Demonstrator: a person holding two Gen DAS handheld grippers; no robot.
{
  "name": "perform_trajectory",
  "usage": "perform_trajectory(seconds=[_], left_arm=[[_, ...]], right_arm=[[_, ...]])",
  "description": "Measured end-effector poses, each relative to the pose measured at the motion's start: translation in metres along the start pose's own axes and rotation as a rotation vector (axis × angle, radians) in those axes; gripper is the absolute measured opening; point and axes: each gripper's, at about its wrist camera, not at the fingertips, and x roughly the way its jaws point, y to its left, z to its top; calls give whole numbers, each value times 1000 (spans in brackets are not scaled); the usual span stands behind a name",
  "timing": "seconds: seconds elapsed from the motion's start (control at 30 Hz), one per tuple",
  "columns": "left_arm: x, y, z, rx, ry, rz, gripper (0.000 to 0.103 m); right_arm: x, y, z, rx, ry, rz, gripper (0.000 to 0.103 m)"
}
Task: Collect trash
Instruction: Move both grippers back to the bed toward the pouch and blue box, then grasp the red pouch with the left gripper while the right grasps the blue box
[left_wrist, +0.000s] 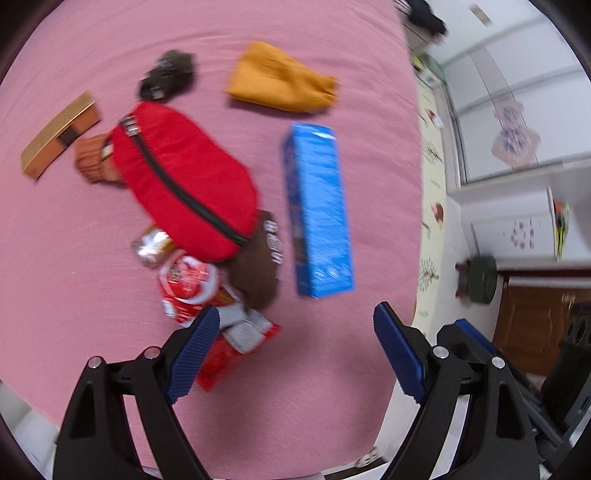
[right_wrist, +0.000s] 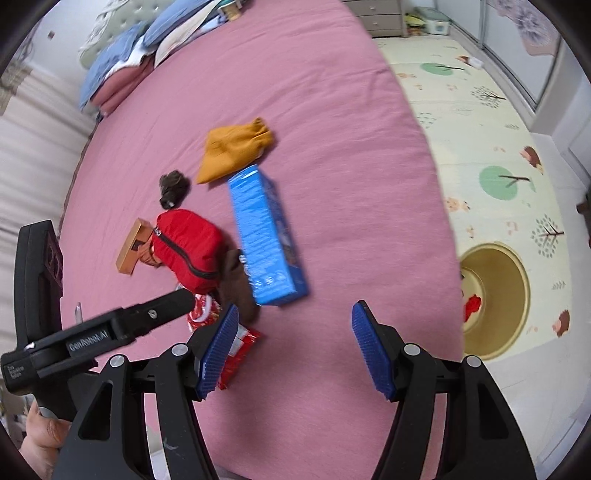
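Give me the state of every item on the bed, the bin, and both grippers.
Left gripper: open, empty.
Right gripper: open, empty.
Blue box: lying flat.
Red pouch: zipped, lying on brown cloth.
Red wrappers: crumpled, not collected.
Mustard cloth: bunched.
Tan box: lying flat.
Bin: on its side beside the bed, red scrap inside.

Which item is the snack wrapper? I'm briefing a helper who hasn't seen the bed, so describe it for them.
On the pink bedsheet, find the big red zippered pouch in the cluster's middle. Past its end nearest the grippers lies the crinkled red-and-white foil snack wrapper, beside a brown sock. Unlike the cloth items and the tall blue carton, it is shiny and crumpled.
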Motion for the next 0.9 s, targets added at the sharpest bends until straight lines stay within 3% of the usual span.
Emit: perform_trajectory(seconds=[0.4,0.7,0.9], left_arm=[[18,98,40,-281,-5,-17,86],[59,121,68,-345,61,-21,86],[77,127,77,-395,90,-62,86]], right_arm=[[70,51,34,-111,72,-40,63],[115,55,58,-126,133,-86,63],[138,51,68,-108,165,-101,63]])
